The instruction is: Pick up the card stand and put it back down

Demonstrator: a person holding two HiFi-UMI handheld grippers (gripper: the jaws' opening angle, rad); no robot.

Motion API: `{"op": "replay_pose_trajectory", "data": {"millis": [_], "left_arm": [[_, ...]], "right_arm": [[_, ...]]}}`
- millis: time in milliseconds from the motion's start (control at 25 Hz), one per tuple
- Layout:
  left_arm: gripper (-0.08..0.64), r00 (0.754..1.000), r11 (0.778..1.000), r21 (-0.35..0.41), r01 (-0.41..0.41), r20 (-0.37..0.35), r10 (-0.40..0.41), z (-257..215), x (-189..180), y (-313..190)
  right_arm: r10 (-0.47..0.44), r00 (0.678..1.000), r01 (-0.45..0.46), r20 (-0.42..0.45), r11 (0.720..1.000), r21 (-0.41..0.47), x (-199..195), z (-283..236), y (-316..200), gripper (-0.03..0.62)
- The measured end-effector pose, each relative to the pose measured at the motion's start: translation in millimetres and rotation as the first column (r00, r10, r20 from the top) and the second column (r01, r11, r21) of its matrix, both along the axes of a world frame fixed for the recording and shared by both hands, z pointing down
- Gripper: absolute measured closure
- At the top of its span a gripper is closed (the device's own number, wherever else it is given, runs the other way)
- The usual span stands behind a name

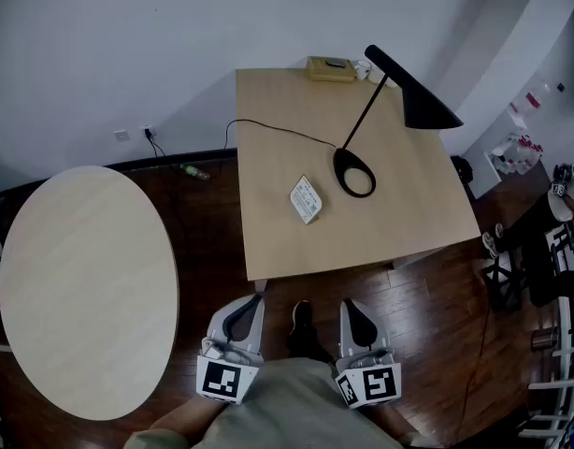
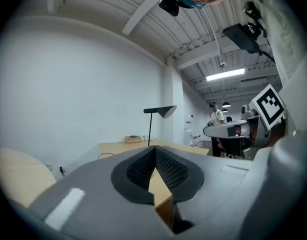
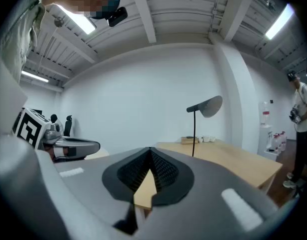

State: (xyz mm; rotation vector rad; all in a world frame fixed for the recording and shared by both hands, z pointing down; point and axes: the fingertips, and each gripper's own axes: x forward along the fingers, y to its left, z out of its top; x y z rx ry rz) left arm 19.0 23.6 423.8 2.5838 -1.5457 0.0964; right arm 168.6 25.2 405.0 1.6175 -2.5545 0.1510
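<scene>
The card stand [image 1: 307, 199], a small white tilted card, stands near the middle of the square wooden table [image 1: 278, 232], just left of the lamp's base. Both grippers hang close to the person's body, short of the table's near edge. My left gripper [image 1: 257, 296] is shut with nothing in it, its pads [image 2: 154, 160] meeting at the tips. My right gripper [image 1: 345, 303] is likewise shut and empty, the pads [image 3: 150, 160] touching. The card stand does not show in either gripper view.
A black desk lamp [image 1: 405, 90] stands on the table with its ring base [image 1: 354, 172] and cord [image 1: 268, 127]. A tan box [image 1: 330, 67] sits at the far edge. A round table [image 1: 81, 288] is at the left, chairs and shelving at the right. A person [image 3: 301, 129] stands beyond.
</scene>
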Motion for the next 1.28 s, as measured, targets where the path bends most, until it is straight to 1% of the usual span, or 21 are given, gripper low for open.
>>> {"op": "replay_pose_trajectory", "data": {"millis": [200, 400, 480, 560, 680, 840, 920, 1000, 1040, 1160, 1240, 1280], "left_arm": [[0.56, 0.998, 0.998, 0.009, 0.055, 0.023, -0.055, 3.1, 7.2, -73.1], [0.56, 0.989, 0.99, 0.001, 0.14, 0.039, -0.14, 3.8, 25.6, -137.7], [0.56, 0.983, 0.984, -0.006, 0.18, 0.049, -0.179, 5.2, 32.5, -160.0], [0.56, 0.975, 0.977, -0.014, 0.213, 0.06, -0.212, 5.8, 37.6, -176.1], [0.56, 0.964, 0.966, -0.027, 0.258, 0.078, -0.255, 8.3, 39.5, -191.8], [0.56, 0.961, 0.962, -0.041, 0.271, 0.07, -0.268, 15.3, 37.4, -210.7], [0.56, 0.959, 0.959, -0.044, 0.279, 0.065, -0.276, 16.3, 30.4, -217.3], [0.56, 0.961, 0.961, -0.046, 0.272, 0.064, -0.269, 16.1, 22.2, -222.8], [0.56, 0.962, 0.963, -0.049, 0.267, 0.065, -0.264, 16.1, 18.1, -224.6], [0.56, 0.966, 0.966, -0.056, 0.252, 0.065, -0.249, 18.8, 8.0, -228.7], [0.56, 0.97, 0.969, -0.066, 0.237, 0.066, -0.233, 23.1, 4.2, -229.4], [0.56, 0.972, 0.971, -0.069, 0.23, 0.066, -0.226, 25.9, 2.4, -228.9]], "right_arm": [[-0.043, 0.999, 0.043, 0.0, 0.999, 0.022, 11.7, 13.1, -85.3, 0.592], [-0.126, 0.992, 0.126, -0.004, 0.992, -0.001, 28.0, 25.6, -165.3, 0.592], [-0.174, 0.985, 0.174, -0.007, 0.985, -0.017, 30.5, 33.1, -194.8, 0.591], [-0.232, 0.973, 0.232, -0.011, 0.972, -0.034, 27.2, 41.1, -218.6, 0.564], [-0.296, 0.955, 0.294, -0.02, 0.954, -0.065, 20.0, 57.8, -248.7, 0.549], [-0.3, 0.953, 0.292, -0.04, 0.947, -0.136, 15.6, 93.7, -286.2, 0.508], [-0.295, 0.954, 0.28, -0.046, 0.938, -0.205, 11.0, 122.2, -298.2, 0.475], [-0.29, 0.956, 0.265, -0.049, 0.921, -0.286, 5.2, 155.4, -307.6, 0.432], [-0.287, 0.957, 0.257, -0.048, 0.91, -0.326, 2.4, 172.1, -310.5, 0.422], [-0.284, 0.958, 0.24, -0.047, 0.876, -0.418, -5.0, 214.1, -314.7, 0.413], [-0.283, 0.957, 0.226, -0.066, 0.867, -0.444, -8.3, 232.1, -315.9, 0.424], [-0.276, 0.958, 0.213, -0.079, 0.868, -0.448, -8.6, 237.8, -316.6, 0.455]]}}
